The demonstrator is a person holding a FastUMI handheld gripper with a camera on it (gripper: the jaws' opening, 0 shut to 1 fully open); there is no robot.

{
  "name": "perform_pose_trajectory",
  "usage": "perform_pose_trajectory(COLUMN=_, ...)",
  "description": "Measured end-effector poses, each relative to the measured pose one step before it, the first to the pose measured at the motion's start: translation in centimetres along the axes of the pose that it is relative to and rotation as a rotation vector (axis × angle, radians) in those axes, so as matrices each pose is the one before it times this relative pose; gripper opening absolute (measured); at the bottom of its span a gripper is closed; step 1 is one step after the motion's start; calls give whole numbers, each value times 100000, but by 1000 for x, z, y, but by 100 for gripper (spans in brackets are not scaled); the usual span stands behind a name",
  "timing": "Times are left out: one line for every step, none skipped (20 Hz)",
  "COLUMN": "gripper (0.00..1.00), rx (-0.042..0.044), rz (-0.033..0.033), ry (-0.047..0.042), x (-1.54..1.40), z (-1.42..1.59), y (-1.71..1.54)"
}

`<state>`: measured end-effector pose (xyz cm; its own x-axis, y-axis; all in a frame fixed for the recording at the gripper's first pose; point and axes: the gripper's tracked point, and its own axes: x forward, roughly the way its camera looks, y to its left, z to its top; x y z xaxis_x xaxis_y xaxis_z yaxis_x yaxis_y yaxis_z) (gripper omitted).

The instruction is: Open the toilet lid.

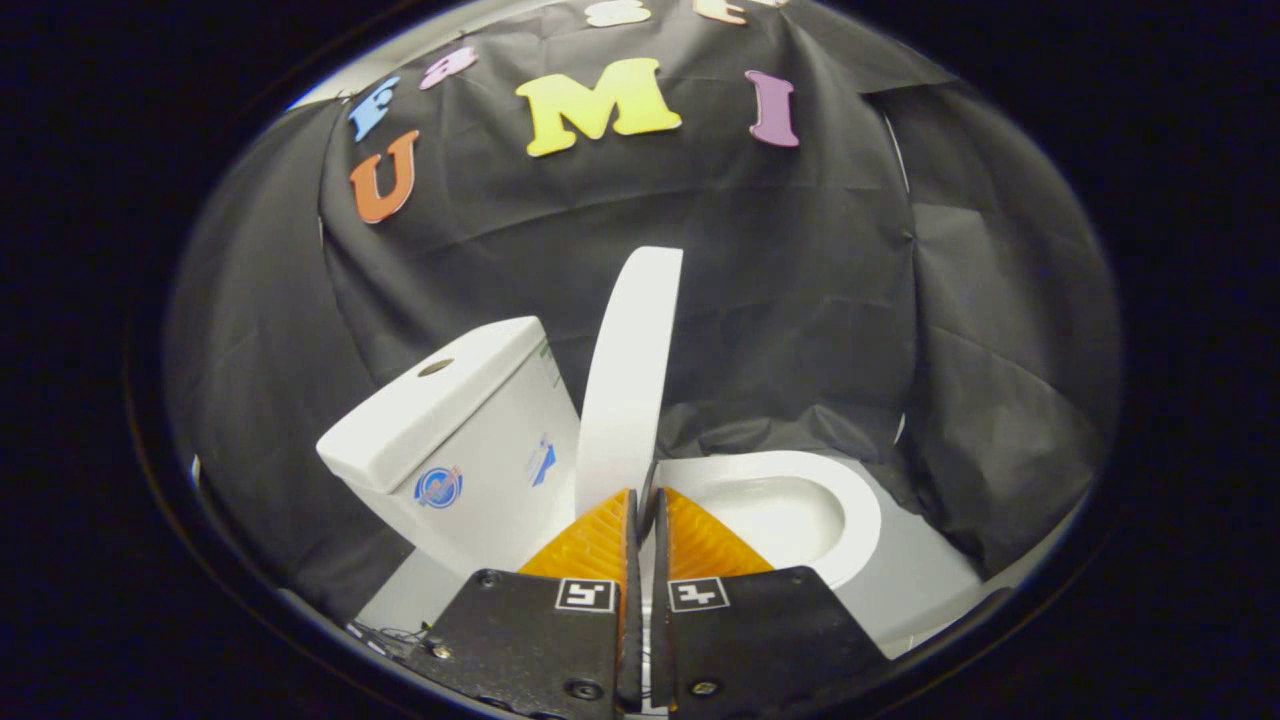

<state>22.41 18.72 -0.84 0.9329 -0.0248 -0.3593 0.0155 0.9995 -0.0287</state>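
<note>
The white toilet lid (630, 380) stands raised, nearly upright and seen almost edge-on, leaning back towards the tank (470, 440). To its right the seat ring and open bowl (800, 505) lie uncovered. My gripper (645, 497) is shut, its fingers close together with only a thin slit between them. The fingertips sit right at the lid's lower end, near the hinge. I cannot make out any part of the lid pinched between them.
The tank has a round flush button (435, 367) on top and stickers on its side. The toilet stands on a pale floor panel (920, 585). Black cloth hangs close behind and to the right of the bowl.
</note>
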Motion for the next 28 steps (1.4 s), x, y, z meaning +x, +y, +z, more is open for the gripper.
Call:
perform_pose_trajectory(gripper=6, rx=-1551, rz=-157, ry=32, x=-60, z=46, y=456)
perform_pose_trajectory(gripper=6, rx=-690, rz=-89, ry=138, x=50, z=58, y=345)
perform_pose_trajectory(gripper=6, rx=-291, rz=123, ry=139, x=52, z=110, y=518)
perform_pose_trajectory(gripper=6, rx=-316, rz=167, ry=-148, x=44, z=122, y=495)
perform_pose_trajectory(gripper=6, rx=-618, rz=221, ry=-669, x=90, z=104, y=490)
perform_pose_trajectory(gripper=6, rx=-1864, rz=245, ry=-676, x=-19, z=75, y=597)
perform_pose_trajectory(gripper=6, rx=-2218, rz=-166, ry=-582, x=-1, z=-8, y=599)
perform_pose_trajectory(gripper=6, rx=-1981, rz=-277, ry=-295, x=74, z=53, y=556)
perform_pose_trajectory(gripper=6, rx=-1526, rz=-254, ry=-213, x=98, z=-12, y=515)
perform_pose_trajectory(gripper=6, rx=-1021, rz=140, ry=-69, x=30, z=74, y=559)
perform_pose_trajectory(gripper=6, rx=-474, rz=444, ry=-85, x=81, z=113, y=521)
perform_pose_trajectory(gripper=6, rx=-265, rz=657, ry=96, x=87, z=143, y=560)
perform_pose_trajectory(gripper=6, rx=-319, rz=568, ry=105, x=92, z=92, y=422)
perform_pose_trajectory(gripper=6, rx=-550, rz=562, ry=176, x=67, z=52, y=549)
perform_pose_trajectory(gripper=6, rx=-830, rz=409, ry=143, x=108, z=-37, y=511)
perform_pose_trajectory(gripper=6, rx=-809, rz=353, ry=110, x=122, z=-7, y=426)
perform_pose_trajectory(gripper=6, rx=-867, rz=526, ry=-6, x=47, z=-3, y=676)
perform_pose_trajectory(gripper=6, rx=-1228, rz=512, ry=-223, x=141, z=-22, y=525)
perform_pose_trajectory(gripper=6, rx=-1354, rz=414, ry=67, x=159, z=-14, y=504)
perform_pose_trajectory(gripper=6, rx=-1058, rz=288, ry=132, x=102, z=10, y=468)
perform_pose_trajectory(gripper=6, rx=-609, rz=387, ry=262, x=125, z=-19, y=479)
perform_pose_trajectory(gripper=6, rx=-231, rz=598, ry=497, x=83, z=58, y=517)
perform_pose_trajectory(gripper=7, rx=-298, rz=241, ry=104, x=228, z=58, y=355)
perform_pose_trajectory(gripper=7, rx=-627, rz=-468, ry=-61, x=67, z=166, y=204)
perform_pose_trajectory(gripper=7, rx=-771, rz=-315, ry=-14, x=75, z=-43, y=293)
perform_pose_trajectory(gripper=7, rx=-764, rz=12, ry=48, x=64, z=10, y=335)
perform_pose_trajectory(gripper=7, rx=-1431, rz=-376, ry=-434, x=193, z=-200, y=254)
perform_pose_trajectory(gripper=7, rx=-1334, rz=-87, ry=-242, x=53, z=-73, y=229)
